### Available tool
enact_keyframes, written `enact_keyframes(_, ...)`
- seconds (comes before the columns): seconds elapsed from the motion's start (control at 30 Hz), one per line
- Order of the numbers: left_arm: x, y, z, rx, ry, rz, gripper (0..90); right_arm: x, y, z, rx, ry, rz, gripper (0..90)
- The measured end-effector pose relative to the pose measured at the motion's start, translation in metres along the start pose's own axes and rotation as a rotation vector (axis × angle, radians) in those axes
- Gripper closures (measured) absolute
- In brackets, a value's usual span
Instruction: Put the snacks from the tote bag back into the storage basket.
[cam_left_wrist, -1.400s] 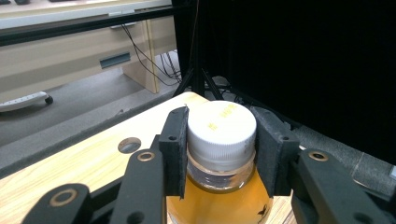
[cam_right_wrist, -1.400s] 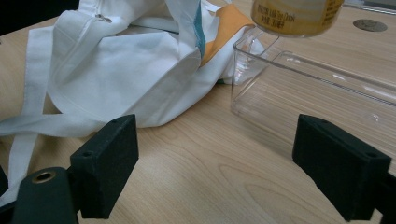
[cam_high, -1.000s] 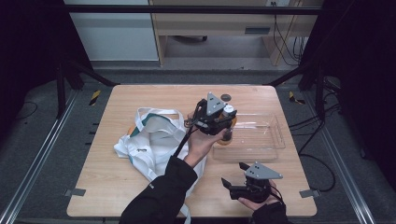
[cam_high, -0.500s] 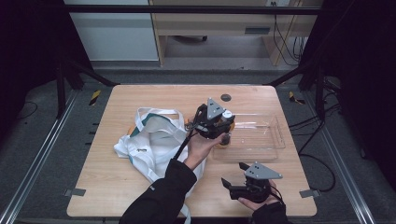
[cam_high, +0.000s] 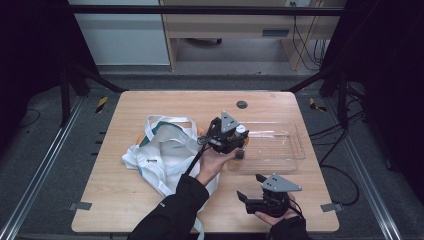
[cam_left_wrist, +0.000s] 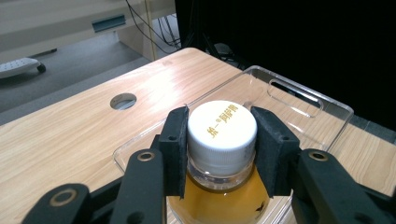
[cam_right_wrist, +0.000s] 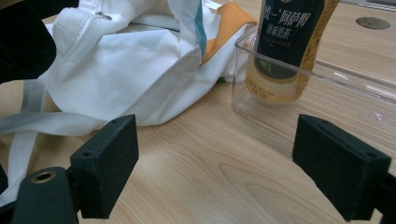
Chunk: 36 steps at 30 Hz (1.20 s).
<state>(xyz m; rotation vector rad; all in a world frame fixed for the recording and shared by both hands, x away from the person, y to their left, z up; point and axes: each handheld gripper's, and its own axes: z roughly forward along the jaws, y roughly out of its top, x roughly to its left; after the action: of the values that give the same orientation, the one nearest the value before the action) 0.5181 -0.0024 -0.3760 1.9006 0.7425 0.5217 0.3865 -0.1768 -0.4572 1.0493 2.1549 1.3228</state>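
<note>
A pale wood worktop (cam_high: 150, 200) is standing on a grey floor, with a round cable hole (cam_high: 242, 104) near its far edge and a light cabinet beyond. A white cloth bag (cam_high: 160, 152) is lying left of centre; a clear plastic tray (cam_high: 280, 150) is sitting to its right.

The left tool (cam_left_wrist: 219, 149) is clamping the white cap of a tea bottle (cam_left_wrist: 222, 140). The left gripper view is showing the gold print on that cap; the right gripper view is showing the bottle's (cam_right_wrist: 285, 46) dark label and its base sitting inside the tray's near-left corner.

The right tool (cam_right_wrist: 224, 172) is resting low over bare wood near the front edge, jaws wide apart, holding nothing.

Since a second ago, the left tool has been coming down slightly with the bottle; the right one is staying put.
</note>
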Motion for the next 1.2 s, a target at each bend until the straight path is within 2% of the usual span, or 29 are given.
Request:
enact_keyframes(0.53,0.001,-0.012,0.005,0.015,-0.004,-0.014,58.5,0.0,0.0,0.0,0.001,-0.004,0.001,14.8)
enact_keyframes(0.87,-0.001,-0.015,0.004,0.013,-0.011,0.013,57.3,0.0,0.0,0.0,0.0,-0.006,0.002,14.8)
enact_keyframes(1.03,0.002,-0.014,-0.004,0.013,-0.042,0.009,51.0,-0.001,0.0,0.0,0.0,-0.007,0.005,14.8)
enact_keyframes(1.2,0.005,-0.013,-0.023,-0.008,-0.062,0.031,44.9,-0.002,0.0,-0.001,0.0,-0.013,0.009,14.7)
